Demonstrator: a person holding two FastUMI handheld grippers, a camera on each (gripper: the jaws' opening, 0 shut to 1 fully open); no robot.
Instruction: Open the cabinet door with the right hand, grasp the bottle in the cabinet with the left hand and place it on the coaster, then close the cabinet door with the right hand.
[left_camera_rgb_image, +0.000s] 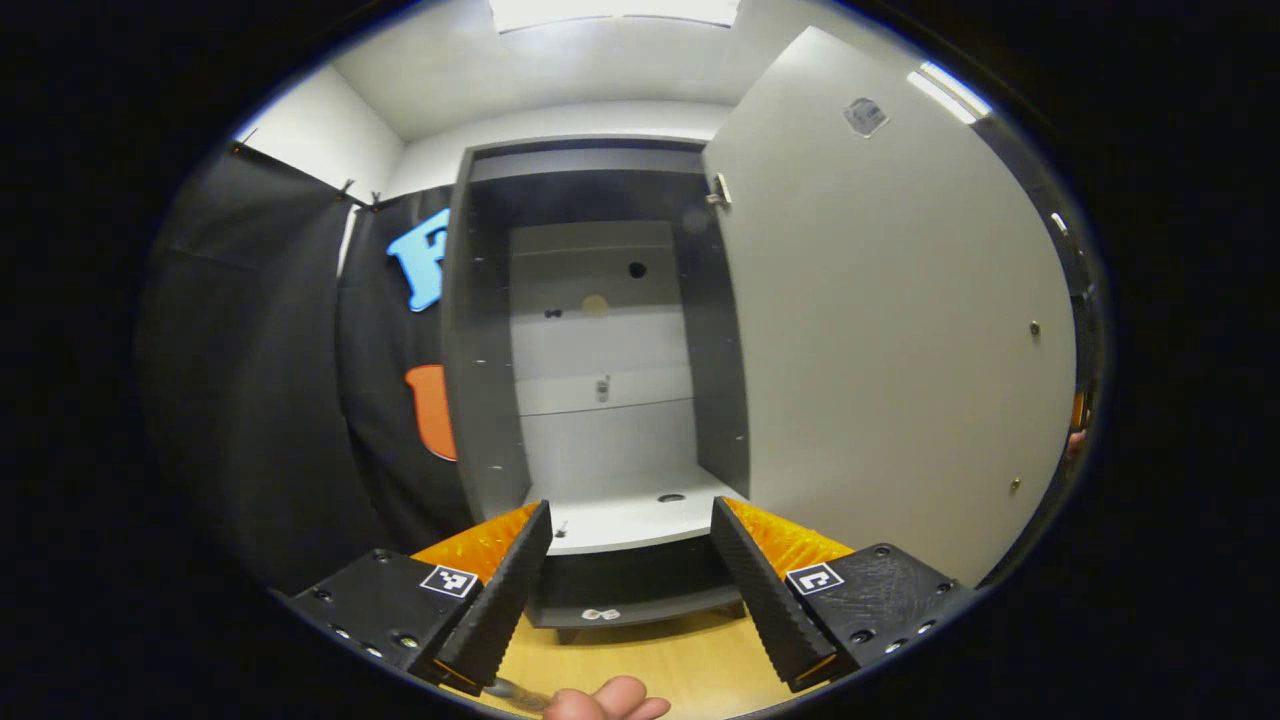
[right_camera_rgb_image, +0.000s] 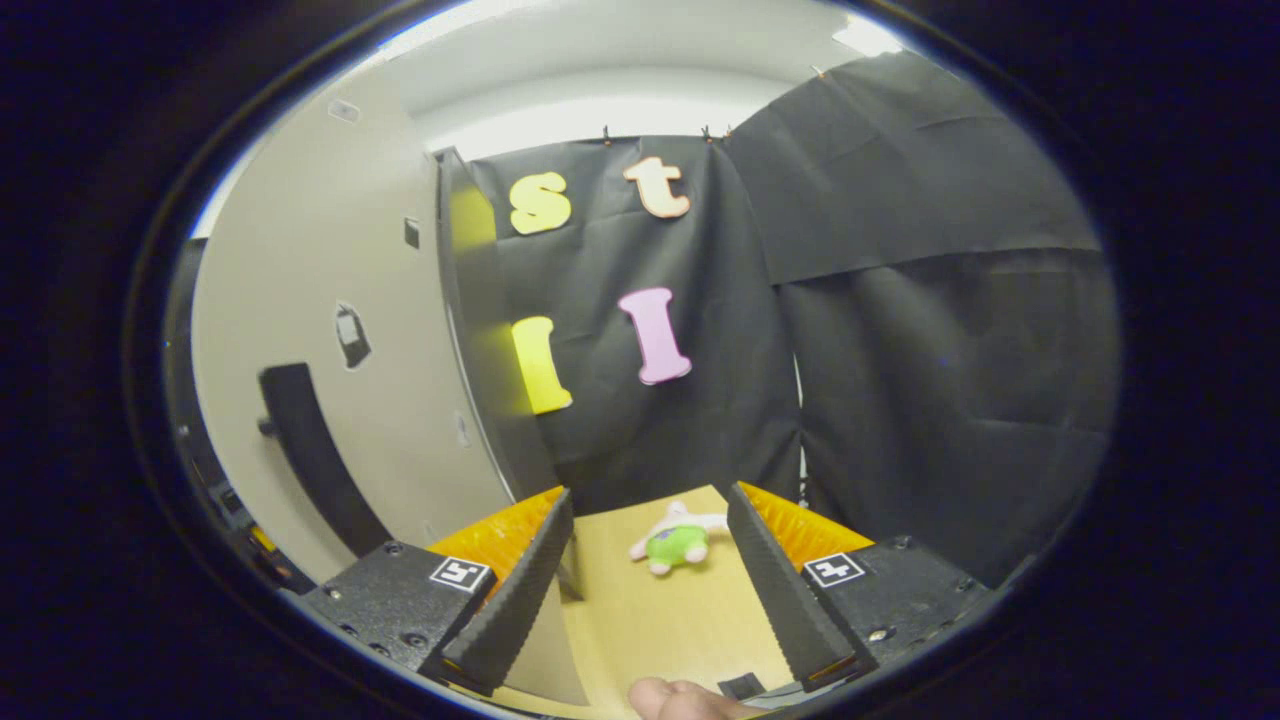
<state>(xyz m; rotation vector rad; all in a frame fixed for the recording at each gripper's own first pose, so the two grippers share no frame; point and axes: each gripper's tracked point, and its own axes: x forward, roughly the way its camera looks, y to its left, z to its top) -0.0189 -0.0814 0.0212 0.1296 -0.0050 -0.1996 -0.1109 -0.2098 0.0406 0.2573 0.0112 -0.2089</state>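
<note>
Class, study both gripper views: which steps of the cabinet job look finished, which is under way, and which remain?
Done: the cabinet door stands open. The cabinet shelf facing the left hand-held gripper carries no bottle, so the bottle has probably been taken out already, though its placement isn't confirmed here. In hand: nothing; the right hand-held gripper is open beside the door. Left: closing the door.

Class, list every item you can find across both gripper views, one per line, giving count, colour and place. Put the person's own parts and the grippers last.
cabinet: one, dark grey frame, pale interior, ahead of the left gripper, standing open.
cabinet door: one, pale grey, swung open to the right in the left gripper view.
door handle: one, black, on the door's outer face.
plush toy: one, green and white, lying on the table.
table: one, light wood.
thumb: one in each view, bottom edge.
left gripper: one, open.
right gripper: one, open.
</note>
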